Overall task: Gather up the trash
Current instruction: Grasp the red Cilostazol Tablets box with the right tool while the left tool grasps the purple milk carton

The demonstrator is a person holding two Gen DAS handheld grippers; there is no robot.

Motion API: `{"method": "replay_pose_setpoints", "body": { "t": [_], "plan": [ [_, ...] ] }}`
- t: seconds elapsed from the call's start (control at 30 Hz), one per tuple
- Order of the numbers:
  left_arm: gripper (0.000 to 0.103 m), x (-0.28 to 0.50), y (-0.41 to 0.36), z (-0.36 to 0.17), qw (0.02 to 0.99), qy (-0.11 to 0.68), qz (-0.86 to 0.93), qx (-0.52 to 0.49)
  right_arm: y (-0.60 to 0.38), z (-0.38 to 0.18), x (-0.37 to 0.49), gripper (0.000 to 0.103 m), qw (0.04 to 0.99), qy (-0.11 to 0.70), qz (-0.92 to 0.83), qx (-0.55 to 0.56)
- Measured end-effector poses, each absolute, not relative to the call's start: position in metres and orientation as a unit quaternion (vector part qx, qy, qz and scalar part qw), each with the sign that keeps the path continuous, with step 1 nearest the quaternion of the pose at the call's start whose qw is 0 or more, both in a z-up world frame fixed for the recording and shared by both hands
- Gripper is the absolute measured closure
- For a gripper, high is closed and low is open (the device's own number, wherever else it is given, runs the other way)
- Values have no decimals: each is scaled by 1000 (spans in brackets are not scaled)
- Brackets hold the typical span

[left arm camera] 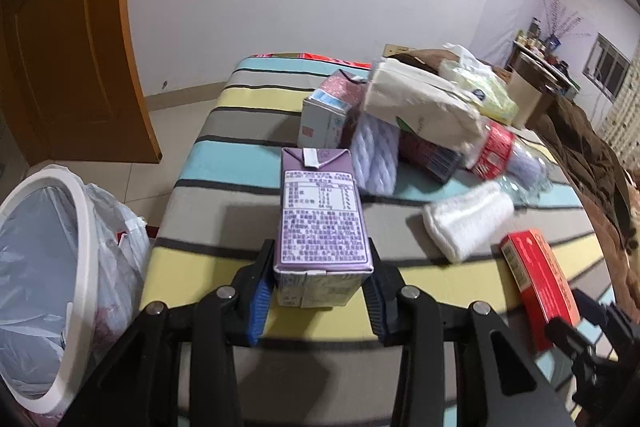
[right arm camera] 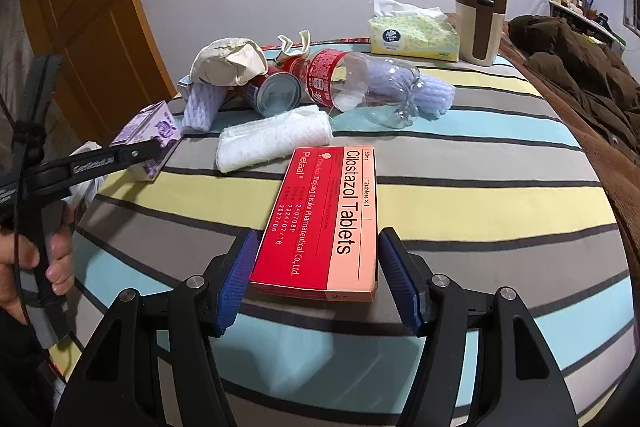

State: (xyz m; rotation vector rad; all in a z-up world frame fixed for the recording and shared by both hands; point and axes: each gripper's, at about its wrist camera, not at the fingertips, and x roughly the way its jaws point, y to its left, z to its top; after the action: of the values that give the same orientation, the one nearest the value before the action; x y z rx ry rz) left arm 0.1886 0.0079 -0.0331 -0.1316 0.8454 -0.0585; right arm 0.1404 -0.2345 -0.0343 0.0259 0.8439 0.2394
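Two grippers work over the striped bedspread [right arm camera: 460, 203], each at its own piece of trash. Nearest, in the right wrist view, the right gripper [right arm camera: 318, 279] straddles the near end of the red tablet box [right arm camera: 320, 223], which lies flat on the bedspread; its jaws stand apart with a gap on either side of the box, so nothing is gripped yet. Left of that box, at the bedspread's near-left edge, the left gripper [left arm camera: 320, 291] has its blue pads pressed against both flanks of the purple drink carton [left arm camera: 322, 215], clamped on it. So the step in hand looks like the pick-up of the carton, with the tablet box queued.

Beyond the tablet box lie a folded white cloth [right arm camera: 274, 139], then a heap with a clear plastic bottle [right arm camera: 360, 87], a can [right arm camera: 276, 93] and crumpled paper [right arm camera: 228, 61].

Off the bedspread's left edge, on the floor, stands the bag-lined white bin [left arm camera: 52, 267]. Next, I judge, the carton must be lifted clear and swung left over that rim before release, while the right jaws close on the box.
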Motion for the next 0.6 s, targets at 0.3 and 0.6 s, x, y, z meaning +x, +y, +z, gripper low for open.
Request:
{"method": "replay_pose_setpoints", "body": {
  "t": [0.3, 0.6],
  "plan": [
    [61, 154, 11, -29, 909, 411, -57, -49, -237, -37, 137, 34, 896, 430, 106, 24],
    [61, 149, 15, -31, 908, 415, -50, -43, -219, -47, 160, 33, 890, 446, 97, -6]
  ]
}}
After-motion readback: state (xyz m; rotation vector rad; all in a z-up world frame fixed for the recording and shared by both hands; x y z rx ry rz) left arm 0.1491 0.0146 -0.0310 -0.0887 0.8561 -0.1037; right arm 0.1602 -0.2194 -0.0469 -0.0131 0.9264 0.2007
